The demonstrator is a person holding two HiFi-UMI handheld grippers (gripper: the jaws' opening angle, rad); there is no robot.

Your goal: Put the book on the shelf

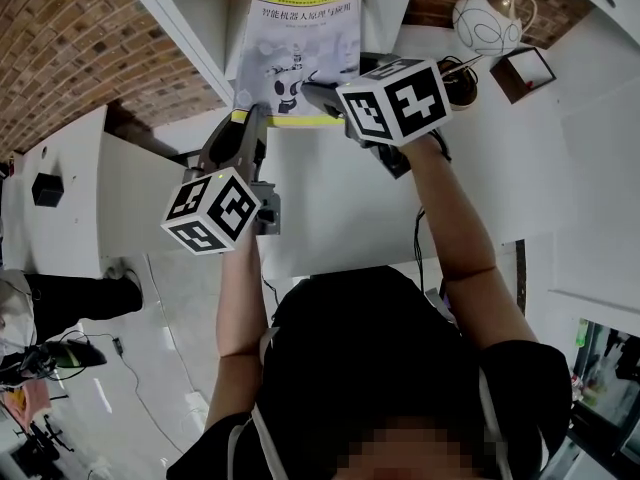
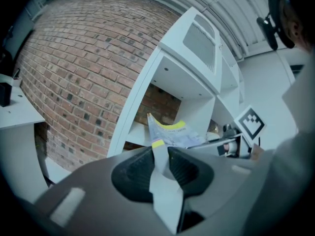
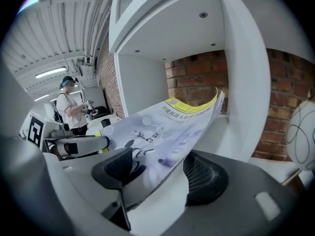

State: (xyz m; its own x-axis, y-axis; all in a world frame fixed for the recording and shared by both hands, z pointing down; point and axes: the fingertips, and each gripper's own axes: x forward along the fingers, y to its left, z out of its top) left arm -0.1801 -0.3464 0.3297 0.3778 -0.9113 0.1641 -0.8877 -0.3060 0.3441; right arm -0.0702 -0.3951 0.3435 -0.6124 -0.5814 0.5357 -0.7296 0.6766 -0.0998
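A thin book (image 1: pixel 295 38) with a pale blue cover and a yellow top band lies tilted in the open compartment of the white shelf (image 1: pixel 190 23), its near edge sticking out over the desk. My left gripper (image 1: pixel 243 118) is shut on the book's near left corner; in the left gripper view the book (image 2: pixel 172 132) runs edge-on between the pads of the left gripper (image 2: pixel 161 154). My right gripper (image 1: pixel 312 93) is at the near right edge. In the right gripper view the book (image 3: pixel 167 127) passes between the wide-apart jaws of the right gripper (image 3: pixel 157 163), with the pads not pressing on it.
A round white teapot (image 1: pixel 487 20), a brown box (image 1: pixel 523 73) and a dark cup (image 1: pixel 460 83) stand on the white desk (image 1: pixel 330 208) to the right. A brick wall (image 1: pixel 60 38) lies behind the shelf. A person (image 3: pixel 69 107) stands far off.
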